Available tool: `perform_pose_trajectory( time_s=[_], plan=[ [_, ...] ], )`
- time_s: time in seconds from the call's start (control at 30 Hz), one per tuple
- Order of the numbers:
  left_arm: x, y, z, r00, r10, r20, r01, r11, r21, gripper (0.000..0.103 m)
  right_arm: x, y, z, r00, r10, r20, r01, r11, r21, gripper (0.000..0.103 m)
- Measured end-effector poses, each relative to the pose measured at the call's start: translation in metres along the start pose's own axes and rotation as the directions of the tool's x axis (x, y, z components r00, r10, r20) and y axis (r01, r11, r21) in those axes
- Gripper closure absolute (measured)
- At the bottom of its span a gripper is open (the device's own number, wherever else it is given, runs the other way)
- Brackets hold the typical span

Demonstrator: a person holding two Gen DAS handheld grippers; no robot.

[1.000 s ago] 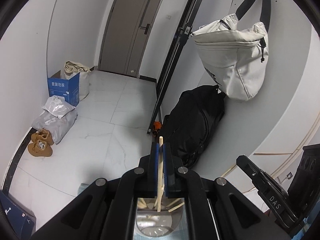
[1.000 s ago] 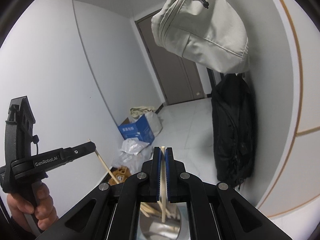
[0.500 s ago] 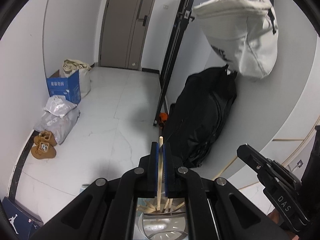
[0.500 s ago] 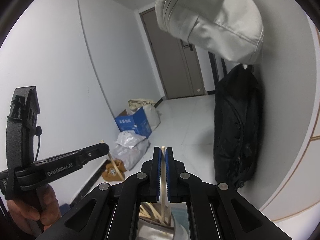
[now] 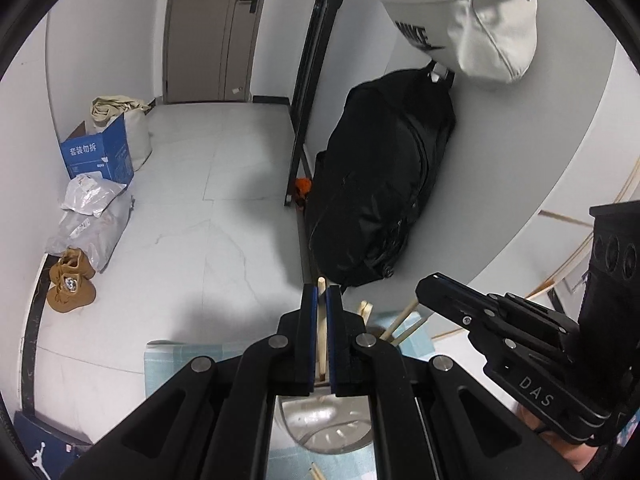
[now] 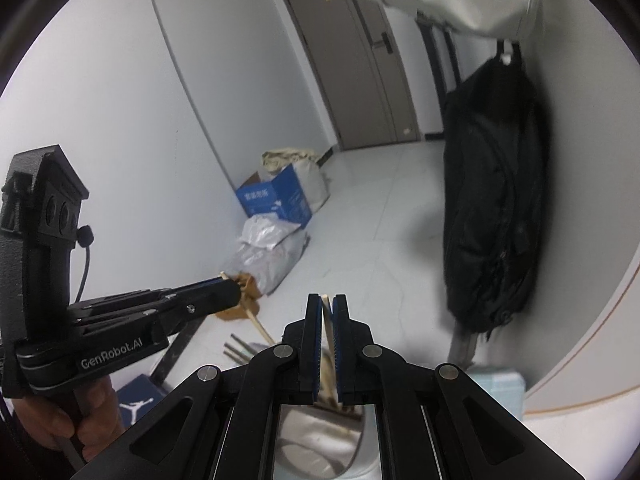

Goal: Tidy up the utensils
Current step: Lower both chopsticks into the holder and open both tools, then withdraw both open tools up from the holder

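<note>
At the left of the scene, the left gripper (image 5: 321, 300) is clamped on a single pale wooden chopstick (image 5: 321, 320), its blue pads pressed flat against the stick, which stands nearly upright with its top poking just above the fingertips. Its lower end drops toward a shiny metal holder (image 5: 324, 428) directly beneath, where several other chopsticks (image 5: 400, 320) already lean against the rim. To the right, the right gripper (image 6: 327, 308) carries a second chopstick (image 6: 326, 336) over the same holder; its jaws have just eased slightly apart, and a thin gap shows beside the stick, so the hold looks loose. The holder rests on a light blue mat (image 5: 176, 364). Each chopstick is likely light, stiff and smooth, apt to pivot or slide if pinched near an end. A hold around mid-length seems best for keeping it upright.
</note>
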State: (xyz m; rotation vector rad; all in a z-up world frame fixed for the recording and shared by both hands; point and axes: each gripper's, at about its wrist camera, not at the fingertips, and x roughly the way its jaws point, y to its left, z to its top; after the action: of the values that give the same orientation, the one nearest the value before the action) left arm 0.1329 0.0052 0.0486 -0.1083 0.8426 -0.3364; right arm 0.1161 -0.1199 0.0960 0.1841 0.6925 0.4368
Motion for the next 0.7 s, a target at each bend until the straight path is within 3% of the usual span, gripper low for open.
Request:
perform_pose_trajectory(
  time_s=[0.1, 0.2, 0.27, 0.33, 0.57, 0.7],
  plan=[
    [0.006, 0.003, -0.003, 0.999, 0.008, -0.047, -0.008, 1.0, 0.0, 0.097, 0.005, -0.003, -0.005, 0.999, 0.033, -0.026, -0.032, 0.999, 0.034, 0.095],
    [0.004, 0.012, -0.008, 0.998, -0.001, -0.065, -0.002, 0.999, -0.054, 0.082, 0.002, -0.003, -0.008, 0.999, 0.036, -0.033, -0.034, 0.998, 0.049, 0.091],
    [-0.003, 0.013, -0.011, 0.999, 0.004, -0.045, -0.007, 0.998, -0.065, 0.058, -0.005, -0.004, -0.01, 0.999, 0.036, -0.026, -0.034, 0.998, 0.06, 0.077],
    [-0.012, 0.01, -0.014, 1.0, 0.018, -0.014, -0.019, 0.998, -0.068, 0.048, -0.014, -0.005, -0.013, 0.999, 0.032, -0.01, -0.031, 0.997, 0.07, 0.06],
    [-0.039, -0.002, -0.024, 0.991, 0.125, 0.045, -0.121, 0.989, -0.081, 0.045, -0.051, -0.006, -0.019, 0.998, 0.043, 0.047, -0.048, 0.991, 0.124, 0.046],
    [-0.051, -0.008, -0.033, 0.984, 0.162, 0.074, -0.155, 0.984, -0.089, 0.031, -0.075, 0.004, -0.023, 0.996, 0.039, 0.082, -0.047, 0.994, 0.103, 0.038]
  ],
)
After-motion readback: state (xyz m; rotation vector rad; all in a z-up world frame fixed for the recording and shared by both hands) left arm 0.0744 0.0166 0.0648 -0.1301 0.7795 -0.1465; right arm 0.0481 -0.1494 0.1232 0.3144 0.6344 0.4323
